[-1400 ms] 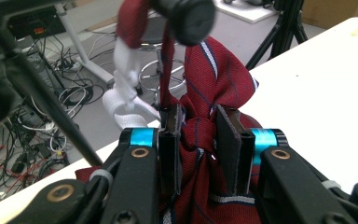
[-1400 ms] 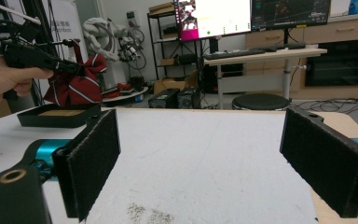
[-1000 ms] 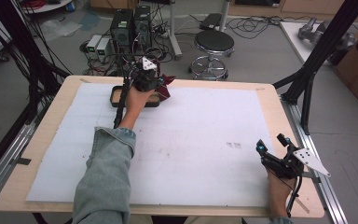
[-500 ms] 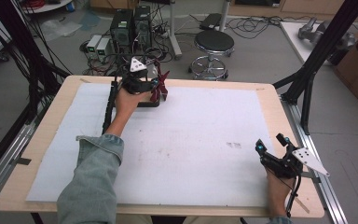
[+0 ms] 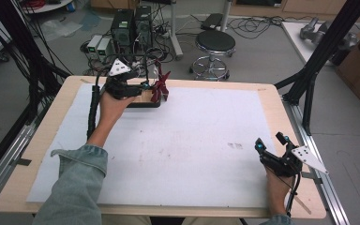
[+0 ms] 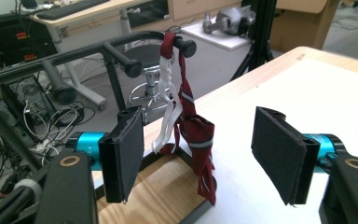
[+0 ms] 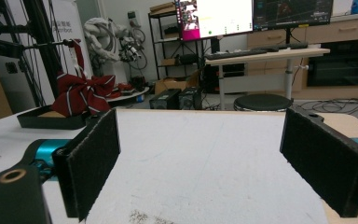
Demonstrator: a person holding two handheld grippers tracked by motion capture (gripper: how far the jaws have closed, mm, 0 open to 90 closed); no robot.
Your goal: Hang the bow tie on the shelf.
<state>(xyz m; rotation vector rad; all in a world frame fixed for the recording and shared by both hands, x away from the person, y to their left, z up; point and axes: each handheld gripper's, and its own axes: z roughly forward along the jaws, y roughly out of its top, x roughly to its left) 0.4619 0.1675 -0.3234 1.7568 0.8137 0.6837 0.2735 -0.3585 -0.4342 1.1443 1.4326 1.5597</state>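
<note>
Black pads, right gripper (image 5: pixel 271 146): your jaws stand wide apart with nothing between them, low over the near right corner of the white sheet (image 5: pixel 206 140). It idles here, well apart from the work.

White sheet, middle: bare between your two hands, some faint smudges on it.

Left gripper (image 6: pixel 200 149): your jaws have just been opening and now stand well apart. The bow tie hangs in the gap, but neither pad presses on it. You've let go.

Dark red bow tie (image 6: pixel 193 135): striped, with a white strap (image 6: pixel 167 109), hanging from the knobbed end of a black peg (image 6: pixel 185 45) on the rack (image 5: pixel 143 101) at the far left of the table. From the high view the bow tie (image 5: pixel 161 87) shows just beside your left gripper (image 5: pixel 143 86).

Rack base: wood panel in a black frame, right under the bow tie.

Risk one: the loop sits close to the peg's tip. Brush the cloth as you pull away and it could slide off.

Risk two: your pads flank the tie closely. A sideways pull-out would drag cloth or strap along; straight back looks safer.

Risk three: the trailing cable near the rack could catch the frame and shift the stand.
</note>
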